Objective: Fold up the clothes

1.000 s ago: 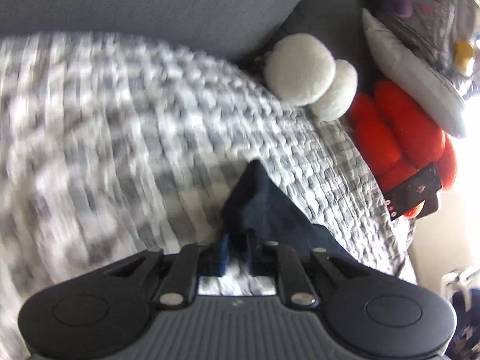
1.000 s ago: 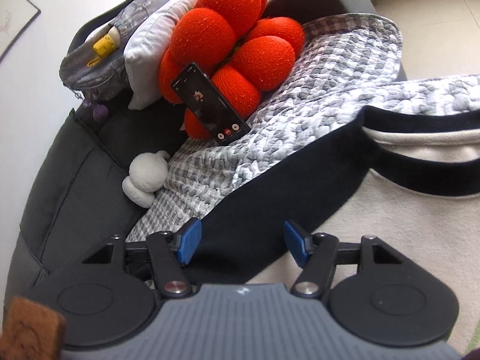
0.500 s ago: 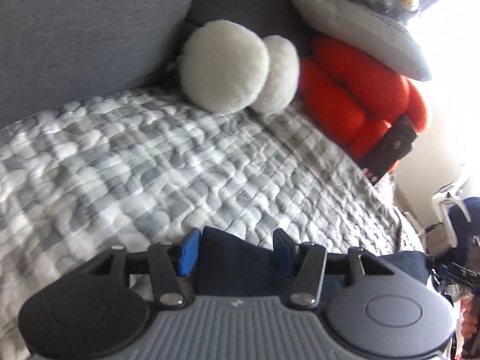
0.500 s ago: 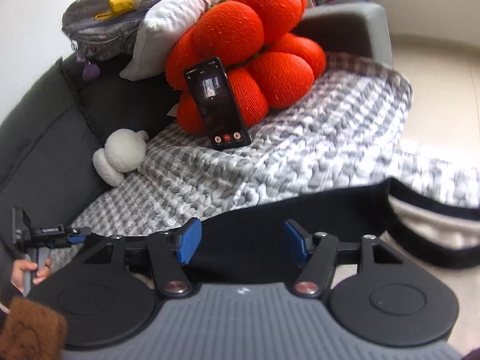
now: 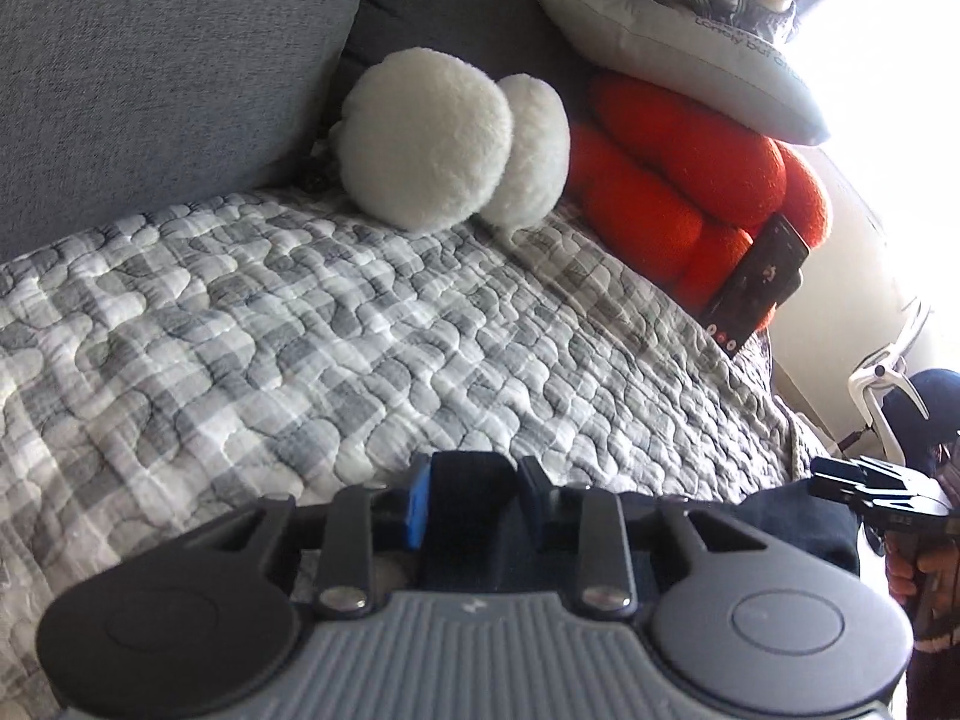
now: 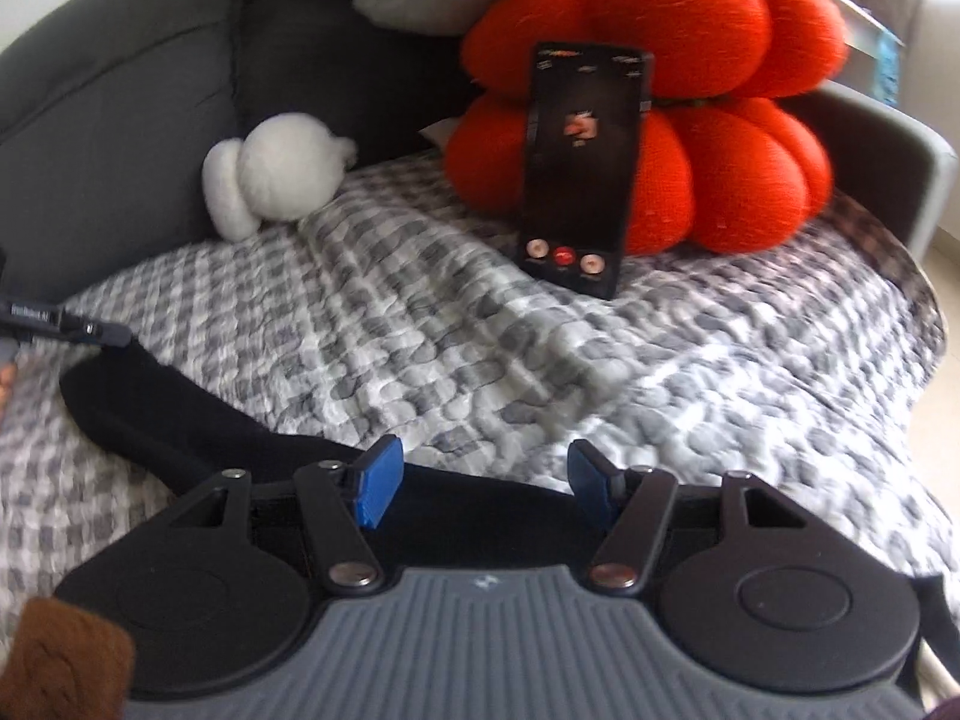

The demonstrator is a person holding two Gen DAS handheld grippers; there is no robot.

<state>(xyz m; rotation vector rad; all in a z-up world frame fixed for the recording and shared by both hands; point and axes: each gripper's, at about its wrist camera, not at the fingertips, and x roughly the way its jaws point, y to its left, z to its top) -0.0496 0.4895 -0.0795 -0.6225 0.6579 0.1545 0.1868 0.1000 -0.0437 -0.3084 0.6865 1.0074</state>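
Note:
A dark garment (image 5: pixel 471 525) lies on the quilted sofa cover and stretches between my two grippers. My left gripper (image 5: pixel 474 483) has a bunched end of it between its blue pads (image 5: pixel 418 501); the jaws are closing and the pads touch the cloth on both sides. In the right wrist view the garment (image 6: pixel 180 420) runs from the left gripper (image 6: pixel 111 334) at the far left down under my right gripper (image 6: pixel 483 477). The right jaws stand wide apart, with the cloth's edge lying across the gap. The right gripper (image 5: pixel 825 474) and the hand (image 5: pixel 906 567) holding it show at the left view's right edge.
A grey-and-white quilt (image 5: pixel 240 330) covers the sofa seat below the grey backrest (image 5: pixel 150 60). A white plush (image 5: pixel 444 138), an orange cushion (image 5: pixel 672 180) and a grey pillow (image 5: pixel 660 42) sit at the back. A phone (image 6: pixel 579 168) leans on the cushion.
The left jaws opened wide, then narrowed onto the dark cloth again. The right gripper rolled and swung across the sofa; the garment's cream part has left its view and the phone stands upright ahead.

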